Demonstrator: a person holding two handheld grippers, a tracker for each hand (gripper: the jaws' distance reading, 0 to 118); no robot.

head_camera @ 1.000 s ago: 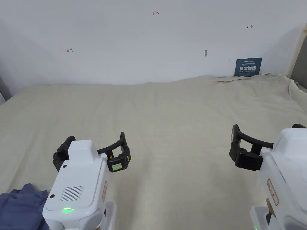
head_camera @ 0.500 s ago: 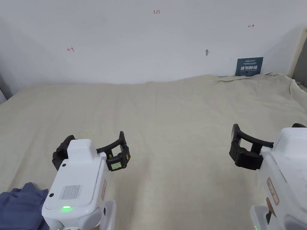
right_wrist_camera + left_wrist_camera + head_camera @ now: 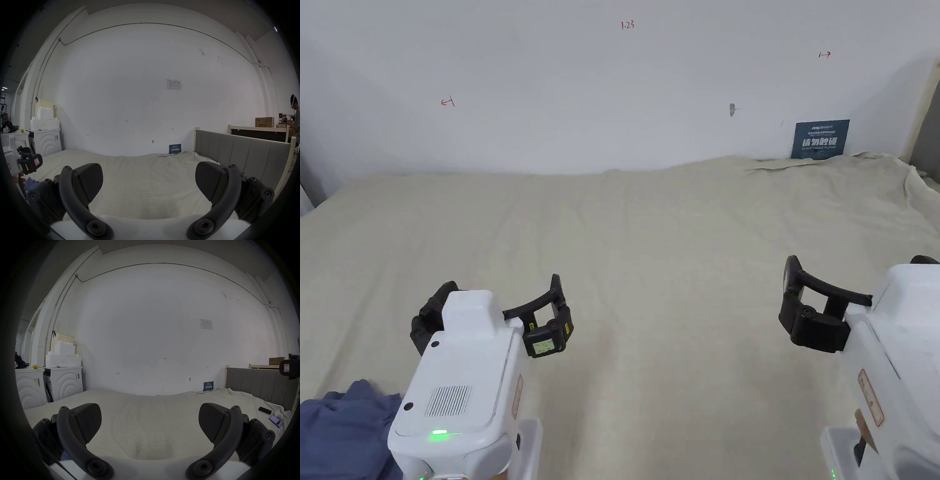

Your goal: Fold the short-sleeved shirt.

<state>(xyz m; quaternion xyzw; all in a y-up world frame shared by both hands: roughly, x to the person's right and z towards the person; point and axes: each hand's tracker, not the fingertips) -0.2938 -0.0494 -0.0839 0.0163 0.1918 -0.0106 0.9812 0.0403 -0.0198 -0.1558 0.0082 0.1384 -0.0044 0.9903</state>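
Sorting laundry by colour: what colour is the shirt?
Blue shirt, crumpled; clearest in the head view.

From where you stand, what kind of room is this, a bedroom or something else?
Probably a mock bedroom set up in a workshop, not a home. There is a bed with a padded headboard, yet washing machines stand beside it, and cardboard boxes sit beyond the headboard.

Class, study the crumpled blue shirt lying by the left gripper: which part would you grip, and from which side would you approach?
Probably the raised fold at the top of the blue shirt. It lies bunched on the bed sheet, no collar or sleeve distinguishable, so a standing ridge is the surest hold. The left gripper, fingers open, sits nearest; bring it back and down from above.
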